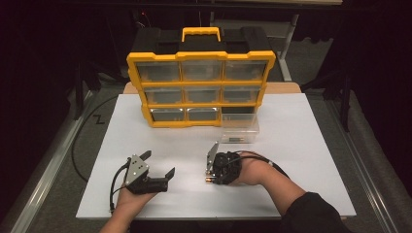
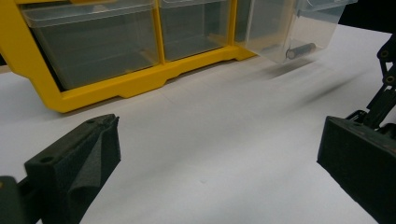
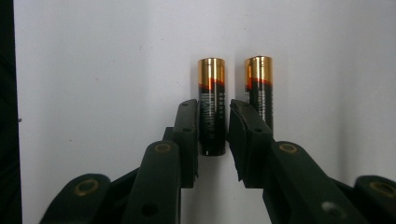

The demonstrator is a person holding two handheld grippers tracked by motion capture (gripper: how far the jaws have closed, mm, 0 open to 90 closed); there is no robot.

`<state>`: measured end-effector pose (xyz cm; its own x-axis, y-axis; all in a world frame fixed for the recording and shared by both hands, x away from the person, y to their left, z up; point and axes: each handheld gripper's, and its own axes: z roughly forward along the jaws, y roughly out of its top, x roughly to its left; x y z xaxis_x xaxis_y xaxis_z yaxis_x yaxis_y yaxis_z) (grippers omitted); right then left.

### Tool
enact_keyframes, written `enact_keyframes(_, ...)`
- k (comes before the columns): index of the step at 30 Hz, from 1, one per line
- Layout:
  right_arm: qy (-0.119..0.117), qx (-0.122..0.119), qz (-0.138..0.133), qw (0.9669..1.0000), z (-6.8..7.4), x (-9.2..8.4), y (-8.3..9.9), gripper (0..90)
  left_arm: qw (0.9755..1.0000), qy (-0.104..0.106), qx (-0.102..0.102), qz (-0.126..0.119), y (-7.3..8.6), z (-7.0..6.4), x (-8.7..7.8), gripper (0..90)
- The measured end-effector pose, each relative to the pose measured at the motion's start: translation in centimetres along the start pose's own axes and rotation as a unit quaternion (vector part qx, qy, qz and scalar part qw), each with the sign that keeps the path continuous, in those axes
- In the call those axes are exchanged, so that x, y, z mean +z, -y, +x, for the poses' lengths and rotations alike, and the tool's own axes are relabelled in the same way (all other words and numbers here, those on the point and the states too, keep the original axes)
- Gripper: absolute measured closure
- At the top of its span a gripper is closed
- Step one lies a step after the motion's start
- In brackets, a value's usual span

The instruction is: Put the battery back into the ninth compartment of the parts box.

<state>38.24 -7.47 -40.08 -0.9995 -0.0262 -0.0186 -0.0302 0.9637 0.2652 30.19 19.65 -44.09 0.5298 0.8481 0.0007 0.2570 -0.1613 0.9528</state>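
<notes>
Two black-and-gold batteries lie side by side on the white table. My right gripper (image 3: 212,109) points down at them and straddles the left battery (image 3: 211,74); its pads stand close along the sides, with a thin gap on the right, so it is open. The other battery (image 3: 259,84) lies just outside the right jaw. From above, the right gripper (image 1: 209,178) is in front of the clear drawer (image 1: 239,130). My left gripper (image 1: 158,164) rests at the front left, wide open with nothing between its jaws (image 2: 217,140).
A yellow-framed organizer (image 1: 200,87) with clear drawers and a yellow handle stands at the back of the white table (image 1: 301,145). One drawer (image 2: 299,28) is out on the table at its lower right and holds a battery (image 2: 301,49). Dark floor surrounds the table.
</notes>
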Motion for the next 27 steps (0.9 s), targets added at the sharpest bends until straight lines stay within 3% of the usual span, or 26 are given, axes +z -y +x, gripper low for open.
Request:
enact_keyframes(6, -0.01, 0.008, 0.006, 0.9999, 0.0, 0.2, 0.0, 77.8, 1.0, 0.001, 0.0, 0.001, 0.0, 0.0, 0.0, 0.3)
enact_keyframes(12, -0.015, -0.004, 0.004, 0.9999, -0.2, 0.1, 0.0, 78.7, 1.0, 0.002, 0.001, 0.003, 0.1, 0.0, 0.1, 0.3)
enact_keyframes(14, -0.015, 0.011, 0.008, 0.9998, 0.0, -0.2, 0.2, 78.7, 1.0, 0.002, 0.002, 0.004, 0.1, 0.0, 0.1, 0.3)
enact_keyframes(15, -0.015, -0.003, 0.003, 0.9999, -0.2, -0.3, 0.2, 78.7, 1.0, 0.002, 0.002, 0.003, 0.1, 0.0, 0.1, 0.3)
enact_keyframes(18, -0.013, -0.003, -0.001, 0.9999, -0.2, -0.8, 0.4, 78.7, 1.0, 0.002, 0.002, 0.003, 0.0, 0.0, 0.1, 0.3)
enact_keyframes(27, -0.008, 0.016, 0.007, 0.9998, -0.2, -2.0, 1.6, 78.6, 1.0, 0.001, 0.002, 0.001, 0.0, -0.1, 0.0, 0.3)
